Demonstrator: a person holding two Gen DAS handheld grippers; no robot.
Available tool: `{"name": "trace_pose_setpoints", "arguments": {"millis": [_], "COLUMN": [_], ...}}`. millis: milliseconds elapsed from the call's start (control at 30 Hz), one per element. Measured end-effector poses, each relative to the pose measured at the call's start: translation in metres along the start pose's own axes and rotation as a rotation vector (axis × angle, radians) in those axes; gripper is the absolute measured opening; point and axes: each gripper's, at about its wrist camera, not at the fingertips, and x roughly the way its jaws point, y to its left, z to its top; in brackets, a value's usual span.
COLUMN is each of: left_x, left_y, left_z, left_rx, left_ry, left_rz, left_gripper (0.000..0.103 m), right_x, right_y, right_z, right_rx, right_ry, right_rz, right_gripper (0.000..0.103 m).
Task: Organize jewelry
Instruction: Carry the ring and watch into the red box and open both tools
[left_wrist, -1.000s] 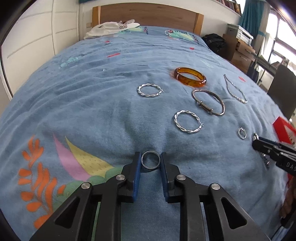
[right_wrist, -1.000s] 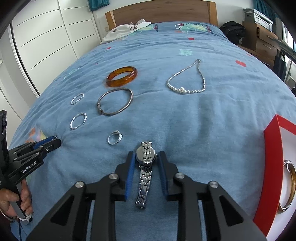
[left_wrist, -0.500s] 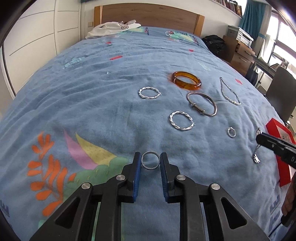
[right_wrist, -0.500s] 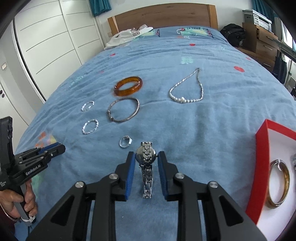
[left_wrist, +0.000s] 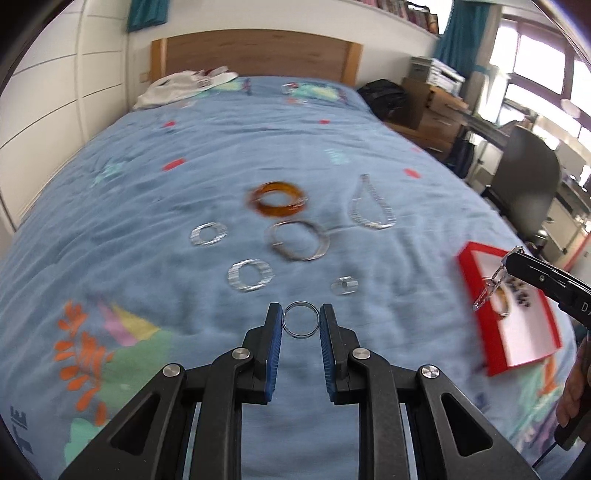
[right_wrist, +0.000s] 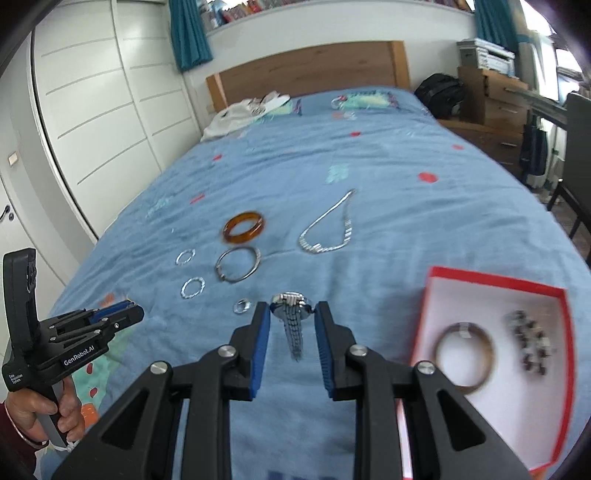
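Above bed:
Left claw: pinching silver ring
Right claw: pinching watch, band hanging

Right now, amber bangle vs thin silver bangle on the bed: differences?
The amber bangle is a thick, translucent orange-brown band; the silver bangle is thin metal wire. The silver bangle's loop is wider and lies nearer the cameras than the amber bangle. Both lie flat on the blue bedspread, ungripped.

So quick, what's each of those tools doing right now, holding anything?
Left tool: closed on a thin silver ring.
Right tool: closed on a silver watch, strap dangling.
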Motion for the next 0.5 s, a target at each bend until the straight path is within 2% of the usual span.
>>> {"name": "trace_pose_setpoints", "arguments": {"millis": [233,500], "left_x": [0.003,0.025], "left_y": [-0.089,-0.183], "left_z": [0.018,0.014], "left_rx": [0.083,0.178], "left_ry": [-0.007,0.041], "left_rz": [-0.135,-0.268], "left_gripper": [0.020,0.020], "right_x": [-0.051,-0.086], "right_y": [-0.054,-0.124], "right_z": [-0.004,-0.025], "right_rx": [0.036,0.103], "right_ry": [-0.038,-0.024], "right_rz": [-0.074,-0.168], "right_gripper": [0.024,0.024]}}
